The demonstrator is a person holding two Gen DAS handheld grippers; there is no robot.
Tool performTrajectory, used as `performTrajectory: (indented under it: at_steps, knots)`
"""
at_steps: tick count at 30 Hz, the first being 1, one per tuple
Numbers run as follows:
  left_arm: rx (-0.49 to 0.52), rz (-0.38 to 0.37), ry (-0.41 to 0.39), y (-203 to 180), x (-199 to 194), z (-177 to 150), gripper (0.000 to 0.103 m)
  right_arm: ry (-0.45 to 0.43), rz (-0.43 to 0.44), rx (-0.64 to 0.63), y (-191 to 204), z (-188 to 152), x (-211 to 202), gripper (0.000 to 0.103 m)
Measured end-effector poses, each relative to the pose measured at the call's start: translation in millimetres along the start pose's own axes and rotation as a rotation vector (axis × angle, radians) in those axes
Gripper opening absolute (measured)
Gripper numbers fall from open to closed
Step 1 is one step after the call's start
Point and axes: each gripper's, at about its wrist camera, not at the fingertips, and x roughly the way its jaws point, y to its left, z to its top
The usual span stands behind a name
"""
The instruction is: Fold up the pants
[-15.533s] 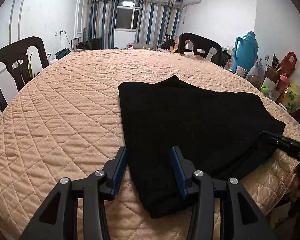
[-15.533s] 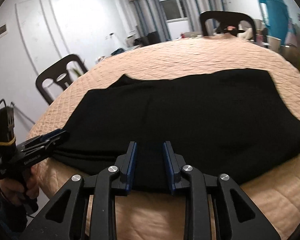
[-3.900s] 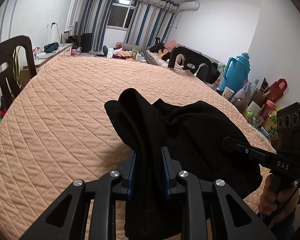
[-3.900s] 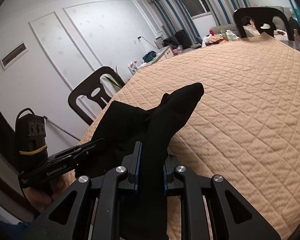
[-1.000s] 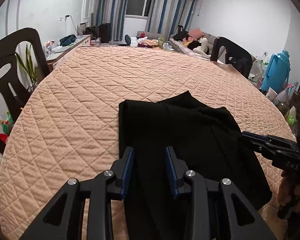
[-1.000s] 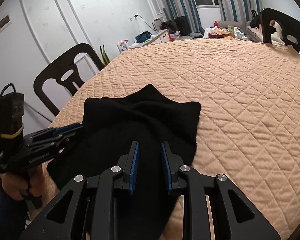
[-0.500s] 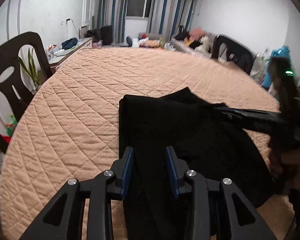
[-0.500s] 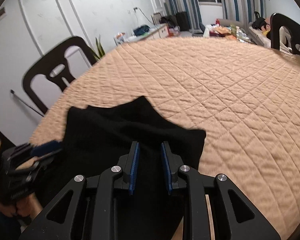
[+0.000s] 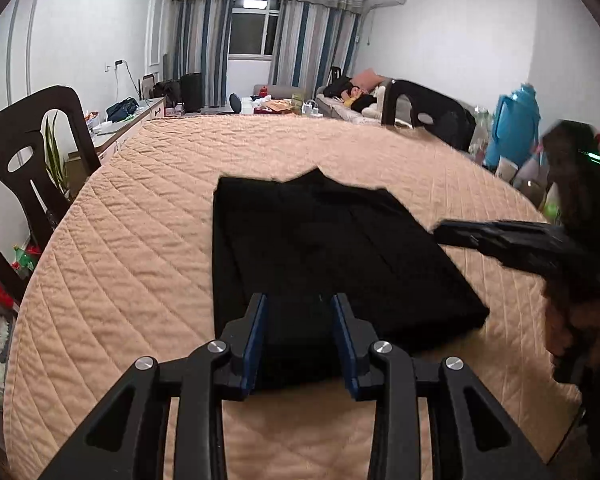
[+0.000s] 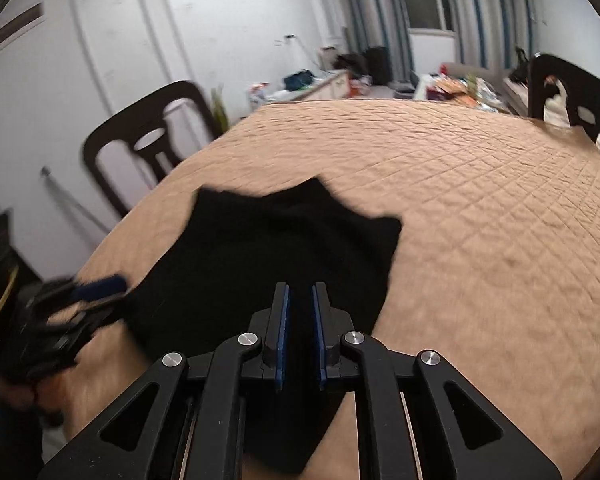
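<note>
The black pants lie folded flat on the quilted peach table cover. My left gripper is open, its blue pads over the near edge of the pants, holding nothing. In the right wrist view the pants spread ahead, and a fold of black cloth runs between the narrowly spaced pads of my right gripper, which is shut on it. The right gripper also shows in the left wrist view, blurred, at the pants' right edge. The left gripper shows blurred in the right wrist view.
Black chairs stand at the table's left and far right. A blue thermos and bottles sit beyond the right edge. Bare quilt stretches behind the pants toward the curtained window.
My left gripper has opened wider and drawn back to the near edge of the pants. My right gripper has swung round, still pinching cloth. The pants lie flatter.
</note>
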Motion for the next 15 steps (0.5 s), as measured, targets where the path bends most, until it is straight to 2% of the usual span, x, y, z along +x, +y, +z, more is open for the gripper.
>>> performTrajectory:
  at_steps: [3, 5, 11, 15]
  knots:
    - [0.004, 0.013, -0.004, 0.5, 0.2, -9.1, 0.037, 0.023, -0.015, -0.023, 14.3, -31.2, -9.7, 0.011]
    - [-0.001, 0.017, 0.000, 0.3, 1.3, -8.3, 0.037, 0.059, -0.040, -0.060, 20.9, -46.7, -1.0, 0.011]
    - [0.001, 0.084, 0.007, -10.0, -10.9, -9.7, 0.037, 0.041, -0.076, -0.048, 27.9, -46.9, -17.1, 0.013]
    - [-0.048, 0.072, 0.008, -13.3, -27.3, -22.2, 0.037, 0.003, -0.058, -0.039, 28.2, -60.2, -39.9, 0.018]
